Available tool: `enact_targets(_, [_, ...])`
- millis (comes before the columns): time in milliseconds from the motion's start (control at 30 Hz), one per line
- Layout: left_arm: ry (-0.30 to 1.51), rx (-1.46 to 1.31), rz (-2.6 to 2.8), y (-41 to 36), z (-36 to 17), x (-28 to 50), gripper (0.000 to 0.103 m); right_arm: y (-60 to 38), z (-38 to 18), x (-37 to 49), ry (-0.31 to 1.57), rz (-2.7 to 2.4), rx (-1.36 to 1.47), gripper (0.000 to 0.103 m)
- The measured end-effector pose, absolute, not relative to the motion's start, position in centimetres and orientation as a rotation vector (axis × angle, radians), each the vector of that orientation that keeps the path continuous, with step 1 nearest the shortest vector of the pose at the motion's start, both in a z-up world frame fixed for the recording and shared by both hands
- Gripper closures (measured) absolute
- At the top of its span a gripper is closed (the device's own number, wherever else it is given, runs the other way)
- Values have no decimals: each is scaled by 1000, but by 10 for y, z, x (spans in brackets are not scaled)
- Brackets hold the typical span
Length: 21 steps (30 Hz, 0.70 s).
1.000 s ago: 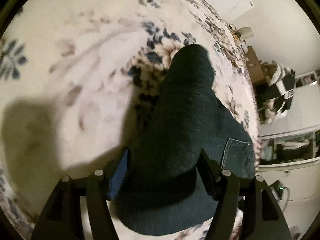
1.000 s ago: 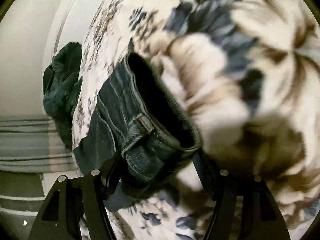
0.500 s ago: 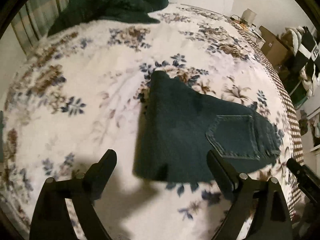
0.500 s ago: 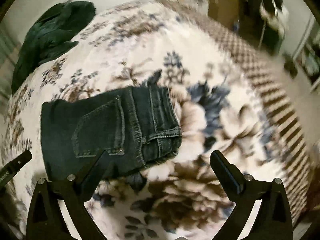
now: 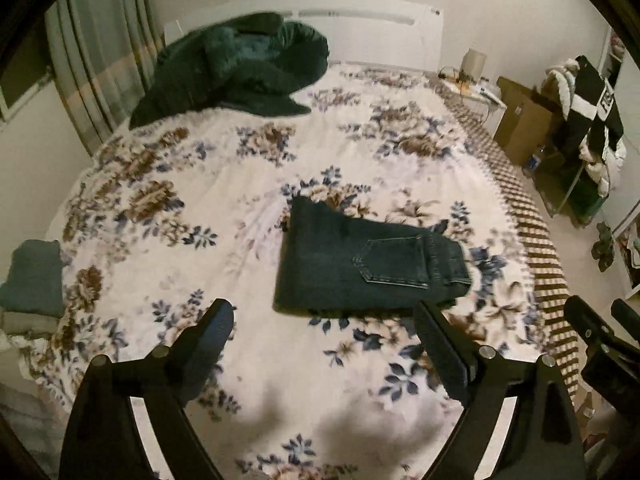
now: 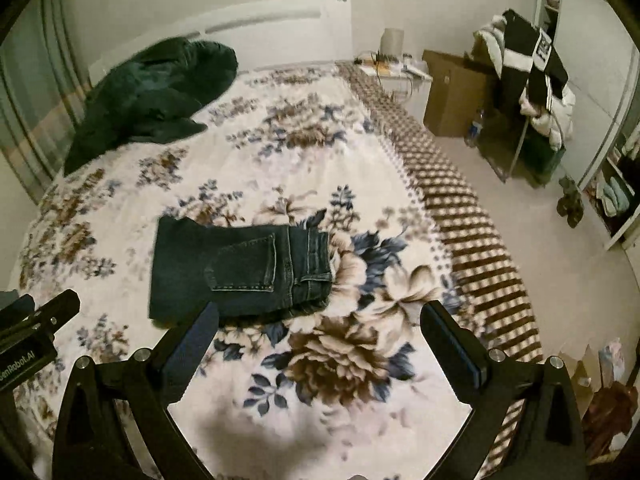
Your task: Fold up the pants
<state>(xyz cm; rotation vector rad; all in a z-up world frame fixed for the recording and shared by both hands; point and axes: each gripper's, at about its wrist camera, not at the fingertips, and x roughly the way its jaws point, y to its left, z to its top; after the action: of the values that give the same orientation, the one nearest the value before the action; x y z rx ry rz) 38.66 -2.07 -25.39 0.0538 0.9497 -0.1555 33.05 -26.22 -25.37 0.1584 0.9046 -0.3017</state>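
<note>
Pants (image 5: pixel 360 268) lie folded mid-bed (image 5: pixel 160 280), untouched. Left gripper (image 5: pixel 324 328) and right gripper (image 6: pixel 320 328): fingers spread wide, empty, above it. Risk: thick denim layers springing open; a low pass could snag the fold.

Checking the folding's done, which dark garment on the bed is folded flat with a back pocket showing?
The jeans mid-bed, nearest both grippers. The green garment by the headboard is a crumpled heap, and the folded green cloth at the left edge shows no pocket.
</note>
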Motion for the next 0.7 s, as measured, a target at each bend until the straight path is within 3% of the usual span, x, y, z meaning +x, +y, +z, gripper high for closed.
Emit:
enact_targets(333, [842, 37, -125, -13, -134, 268, 11, -247, -109, 206, 776, -216, 115, 1])
enact_targets(700, [776, 28, -101, 12, -56, 182, 11, -206, 13, 79, 679, -166, 78, 1])
